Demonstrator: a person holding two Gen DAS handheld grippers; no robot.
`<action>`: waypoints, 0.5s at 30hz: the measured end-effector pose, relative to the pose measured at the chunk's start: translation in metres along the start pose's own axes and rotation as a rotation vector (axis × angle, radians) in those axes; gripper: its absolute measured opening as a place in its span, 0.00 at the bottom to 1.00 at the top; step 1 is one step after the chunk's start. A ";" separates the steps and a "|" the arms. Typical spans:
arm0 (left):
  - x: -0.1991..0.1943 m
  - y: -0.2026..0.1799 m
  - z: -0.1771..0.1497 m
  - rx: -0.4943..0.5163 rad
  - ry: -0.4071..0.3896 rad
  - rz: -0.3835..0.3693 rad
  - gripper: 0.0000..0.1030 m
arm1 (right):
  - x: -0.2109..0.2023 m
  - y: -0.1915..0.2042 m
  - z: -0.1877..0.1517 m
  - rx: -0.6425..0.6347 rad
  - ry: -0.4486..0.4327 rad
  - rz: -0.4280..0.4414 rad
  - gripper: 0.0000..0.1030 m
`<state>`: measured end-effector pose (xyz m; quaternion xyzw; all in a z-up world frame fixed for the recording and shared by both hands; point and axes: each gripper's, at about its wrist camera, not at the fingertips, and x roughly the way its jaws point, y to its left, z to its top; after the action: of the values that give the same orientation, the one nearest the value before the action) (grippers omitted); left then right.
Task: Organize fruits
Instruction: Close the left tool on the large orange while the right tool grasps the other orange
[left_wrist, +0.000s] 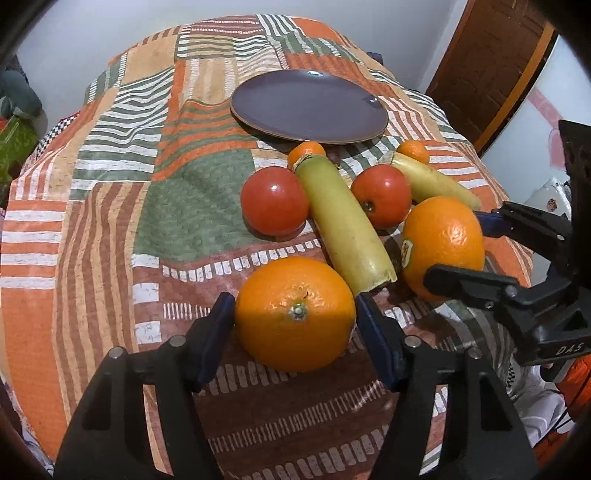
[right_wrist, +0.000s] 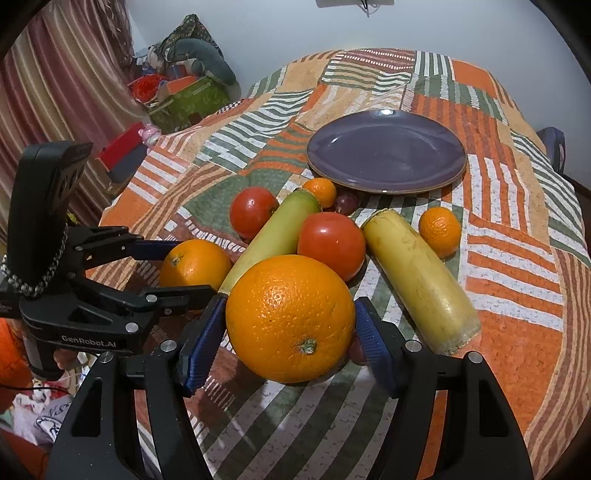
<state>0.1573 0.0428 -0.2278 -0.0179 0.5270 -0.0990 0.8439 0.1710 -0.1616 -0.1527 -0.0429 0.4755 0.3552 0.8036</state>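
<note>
Oranges gripped, one per gripper. Left gripper (left_wrist: 295, 314) at lower centre of its view, blue pads pinching a large orange (left_wrist: 294, 314) resting on the patchwork cloth (left_wrist: 110, 221). Right gripper (right_wrist: 290, 319) likewise closed on a second orange (right_wrist: 290, 317), lower centre. Behind, mid-frame: two tomatoes (right_wrist: 330, 245), two yellow-green bananas (right_wrist: 421, 280), two small mandarins (right_wrist: 439, 230), clustered. Purple plate (right_wrist: 386, 151) bare, upper centre, just beyond the fruit.

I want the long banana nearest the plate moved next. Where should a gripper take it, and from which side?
Grip the long banana across its middle, from above, jaws spanning its narrow width. Both ends are crowded: a tangerine at the far tip, an orange at the near one, tomatoes alongside.
</note>
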 end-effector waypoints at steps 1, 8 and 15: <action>0.000 0.001 0.000 -0.008 0.000 -0.002 0.64 | -0.001 0.001 0.001 0.001 -0.005 -0.002 0.65; -0.013 0.009 0.009 -0.047 -0.034 0.024 0.64 | -0.012 -0.001 0.007 0.022 -0.052 -0.022 0.65; -0.040 0.009 0.031 -0.046 -0.129 0.039 0.64 | -0.026 -0.004 0.021 0.029 -0.109 -0.052 0.64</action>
<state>0.1692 0.0566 -0.1802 -0.0334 0.4738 -0.0692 0.8773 0.1816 -0.1700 -0.1219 -0.0244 0.4349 0.3290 0.8379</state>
